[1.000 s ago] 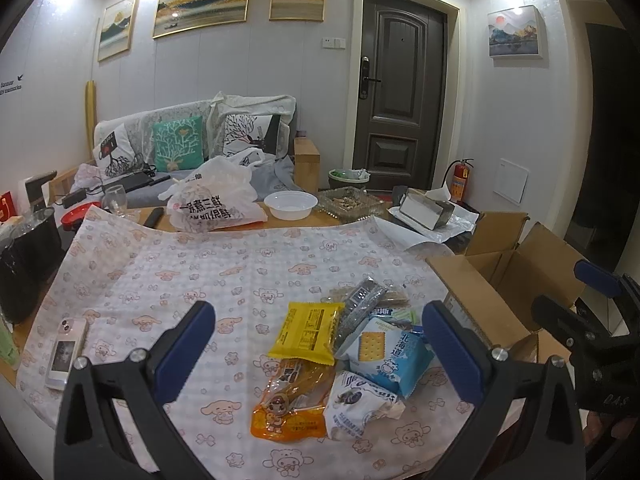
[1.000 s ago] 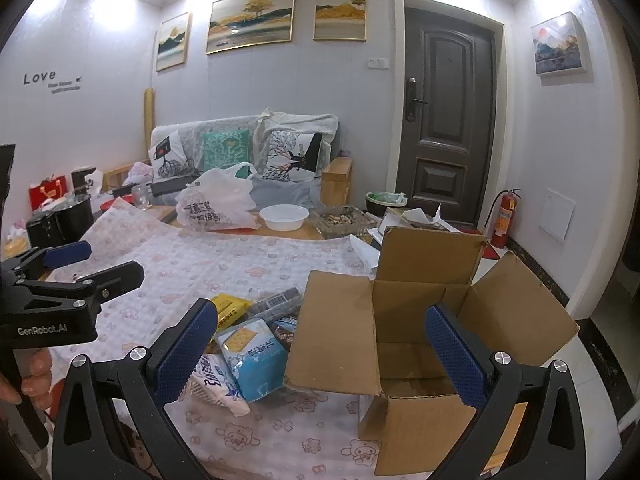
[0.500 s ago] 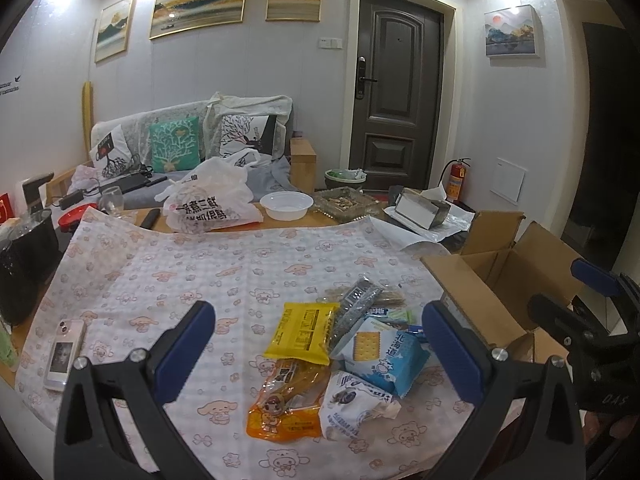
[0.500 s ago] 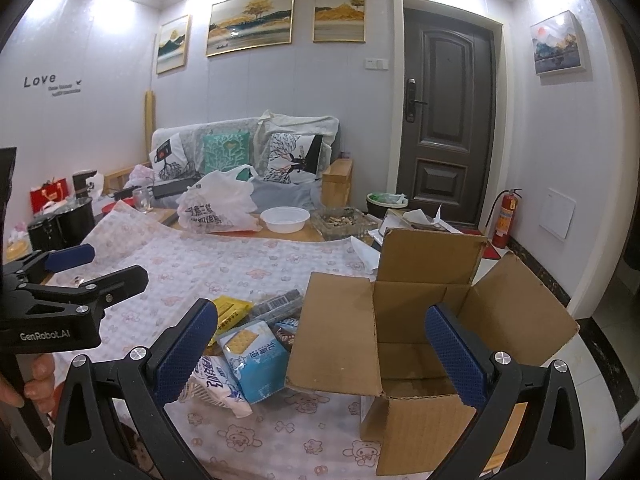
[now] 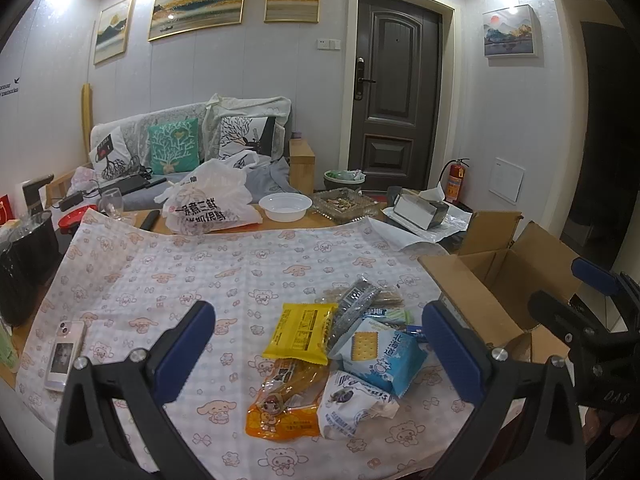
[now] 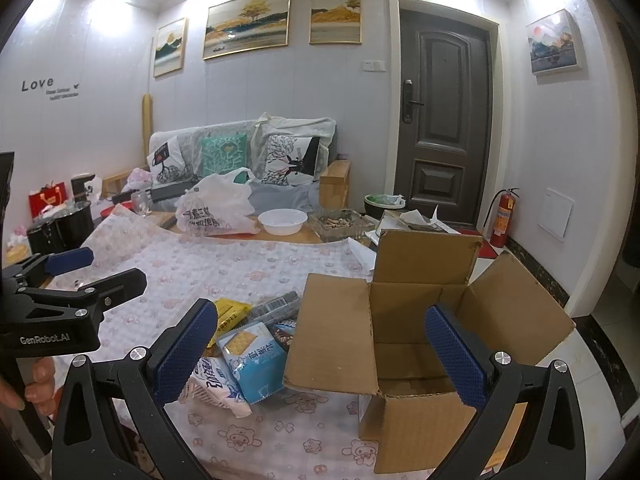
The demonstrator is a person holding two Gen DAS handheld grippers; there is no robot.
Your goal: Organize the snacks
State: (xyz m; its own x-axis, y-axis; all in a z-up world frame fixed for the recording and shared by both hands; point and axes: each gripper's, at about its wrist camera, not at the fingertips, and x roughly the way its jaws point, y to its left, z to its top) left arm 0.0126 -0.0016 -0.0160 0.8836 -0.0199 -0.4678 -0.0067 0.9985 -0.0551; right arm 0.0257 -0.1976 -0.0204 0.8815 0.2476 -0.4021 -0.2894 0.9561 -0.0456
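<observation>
A pile of snack packets lies on the patterned tablecloth (image 5: 200,272): a yellow packet (image 5: 302,332), a blue cracker packet (image 5: 380,350), an orange packet (image 5: 286,408), a white-and-blue packet (image 5: 352,404) and a dark striped packet (image 5: 354,302). An open, empty-looking cardboard box (image 6: 416,332) stands right of the pile. My left gripper (image 5: 318,350) is open and empty, hovering in front of the pile. My right gripper (image 6: 320,354) is open and empty, in front of the box's left flap. The cracker packet (image 6: 250,354) also shows in the right wrist view.
A phone (image 5: 64,354) lies at the cloth's left edge. A white plastic bag (image 5: 212,204), a white bowl (image 5: 285,207), a glass tray (image 5: 344,205) and a tissue box (image 5: 418,212) stand at the back. A black pot (image 5: 24,256) sits far left.
Both views have drifted slightly; the left gripper has shifted a little toward the pile. Both grippers stay open and nothing on the table has moved.
</observation>
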